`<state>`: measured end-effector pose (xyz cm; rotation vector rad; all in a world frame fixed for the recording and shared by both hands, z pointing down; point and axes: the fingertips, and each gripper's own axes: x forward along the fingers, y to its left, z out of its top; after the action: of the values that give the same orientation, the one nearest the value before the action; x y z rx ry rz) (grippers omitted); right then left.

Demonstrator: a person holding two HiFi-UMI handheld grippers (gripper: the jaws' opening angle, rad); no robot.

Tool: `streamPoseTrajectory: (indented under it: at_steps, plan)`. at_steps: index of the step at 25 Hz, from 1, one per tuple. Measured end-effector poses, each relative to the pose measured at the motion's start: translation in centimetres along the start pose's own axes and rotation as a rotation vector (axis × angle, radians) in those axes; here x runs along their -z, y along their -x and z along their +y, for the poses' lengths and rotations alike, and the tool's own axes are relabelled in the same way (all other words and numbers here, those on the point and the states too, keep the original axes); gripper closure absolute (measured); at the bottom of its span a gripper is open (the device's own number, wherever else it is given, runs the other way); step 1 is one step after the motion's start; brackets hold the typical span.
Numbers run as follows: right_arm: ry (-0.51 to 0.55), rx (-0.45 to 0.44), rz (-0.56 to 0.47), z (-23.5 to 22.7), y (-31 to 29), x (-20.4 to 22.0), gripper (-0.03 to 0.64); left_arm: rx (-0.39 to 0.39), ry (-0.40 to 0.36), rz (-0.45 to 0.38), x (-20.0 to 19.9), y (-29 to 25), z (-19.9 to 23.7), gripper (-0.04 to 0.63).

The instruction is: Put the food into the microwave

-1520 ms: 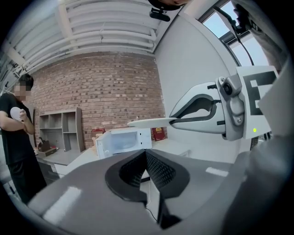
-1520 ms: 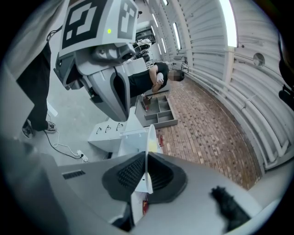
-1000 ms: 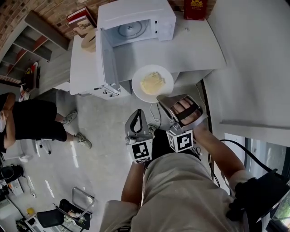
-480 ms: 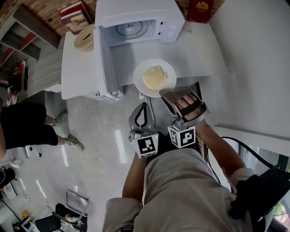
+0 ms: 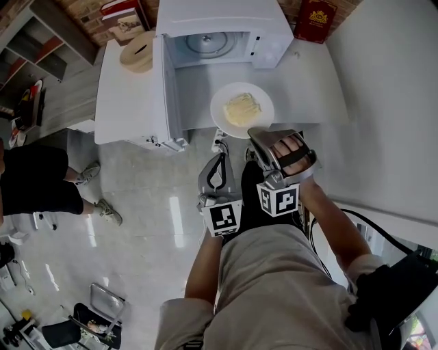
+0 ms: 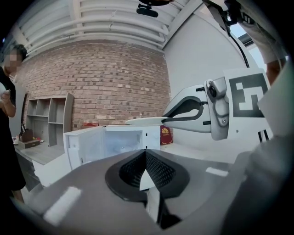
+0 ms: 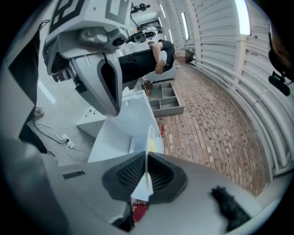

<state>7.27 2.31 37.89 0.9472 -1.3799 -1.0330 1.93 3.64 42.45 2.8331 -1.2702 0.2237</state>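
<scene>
A white plate point(image 5: 241, 109) with a heap of pale yellow food point(image 5: 244, 106) hangs level over the front of the white counter point(image 5: 308, 82). My right gripper point(image 5: 257, 132) is shut on its near rim; in the right gripper view the plate point(image 7: 150, 137) runs edge-on between the pads. The white microwave point(image 5: 219, 27) stands behind it with its door point(image 5: 171, 96) swung open to the left and the glass turntable point(image 5: 209, 42) bare. My left gripper point(image 5: 220, 157) is shut and holds nothing, lower left of the plate. In the left gripper view the right gripper point(image 6: 216, 108) and the plate's rim point(image 6: 144, 121) pass in front of the microwave point(image 6: 115, 144).
A red box point(image 5: 315, 20) stands right of the microwave. A round straw lid point(image 5: 139, 51) and books point(image 5: 123, 20) lie to its left. A power strip with cables point(image 5: 219, 141) lies on the floor under the counter edge. A person in black point(image 5: 34, 184) stands at far left.
Both grippers have moved forward towards the microwave. The plate has gone with the right gripper and now sits further over the counter.
</scene>
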Motion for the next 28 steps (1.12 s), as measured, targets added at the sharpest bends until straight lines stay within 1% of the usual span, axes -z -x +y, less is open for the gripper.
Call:
streamPoseTrajectory:
  at_steps: [7, 15, 20, 26, 28]
  plan:
    - [-0.005, -0.001, -0.014, -0.5, -1.7, 0.2, 0.594, -0.026, 0.009, -0.016, -0.4, -1.3, 1.4, 0.589]
    - [0.005, -0.004, -0.043, -0.8, -5.6, 2.3, 0.594, -0.047, 0.000, -0.018, -1.2, -6.0, 2.7, 0.589]
    - [0.004, -0.003, -0.072, -1.2, -9.3, 4.3, 0.594, -0.043, -0.022, 0.002, -0.8, -10.5, 3.3, 0.588]
    - [-0.008, -0.035, -0.087, -0.2, -13.3, 6.9, 0.594, -0.069, 0.011, 0.052, 0.2, -14.7, 4.3, 0.588]
    - [-0.010, -0.048, -0.093, 0.2, -14.5, 7.5, 0.594, -0.073, 0.008, 0.063, 0.6, -16.0, 4.5, 0.588]
